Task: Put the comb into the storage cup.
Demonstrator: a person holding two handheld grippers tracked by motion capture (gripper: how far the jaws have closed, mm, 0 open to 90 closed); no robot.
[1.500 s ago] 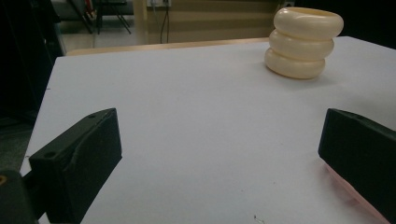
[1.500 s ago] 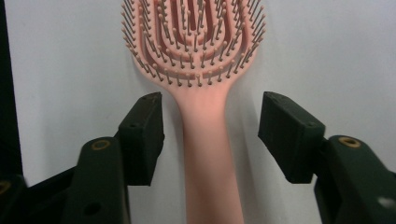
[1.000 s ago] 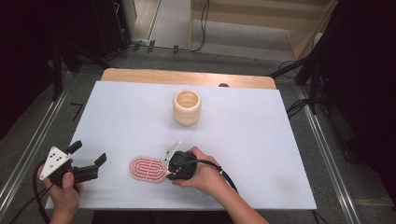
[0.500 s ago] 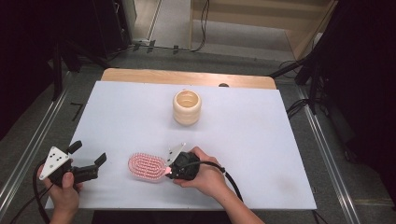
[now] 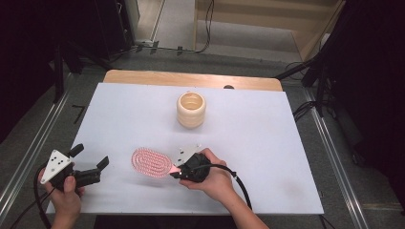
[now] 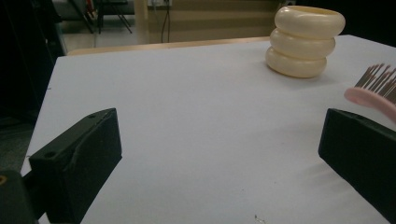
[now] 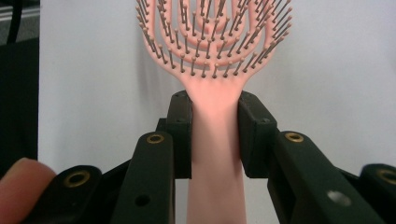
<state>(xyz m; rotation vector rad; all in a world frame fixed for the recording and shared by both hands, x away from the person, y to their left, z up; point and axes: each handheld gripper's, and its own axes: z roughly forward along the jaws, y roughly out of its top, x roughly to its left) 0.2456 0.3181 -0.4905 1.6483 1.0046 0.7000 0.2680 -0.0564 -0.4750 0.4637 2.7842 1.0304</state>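
A pink hairbrush (image 5: 151, 162) with its bristles facing up hovers just above the white table near the front edge. My right gripper (image 5: 175, 171) is shut on its handle; in the right gripper view the two black pads (image 7: 181, 135) press the pink handle (image 7: 212, 163) from both sides, and the oval head (image 7: 212, 42) stretches away ahead. My left gripper (image 5: 91, 156) stands open at the front left, to the left of the brush, with nothing between its jaws. From the left gripper view (image 6: 219, 154) the brush tip (image 6: 373, 91) shows at the right.
A cream ribbed cup (image 5: 191, 110) stands upright at the middle back of the white table top (image 5: 267, 143), also far ahead in the left gripper view (image 6: 304, 41). A wooden edge (image 5: 191, 78) runs along the table's back. Metal rails flank both sides.
My right gripper has shifted slightly with the brush, and the brush head has come a little up off the table. The left gripper has stayed where it was.
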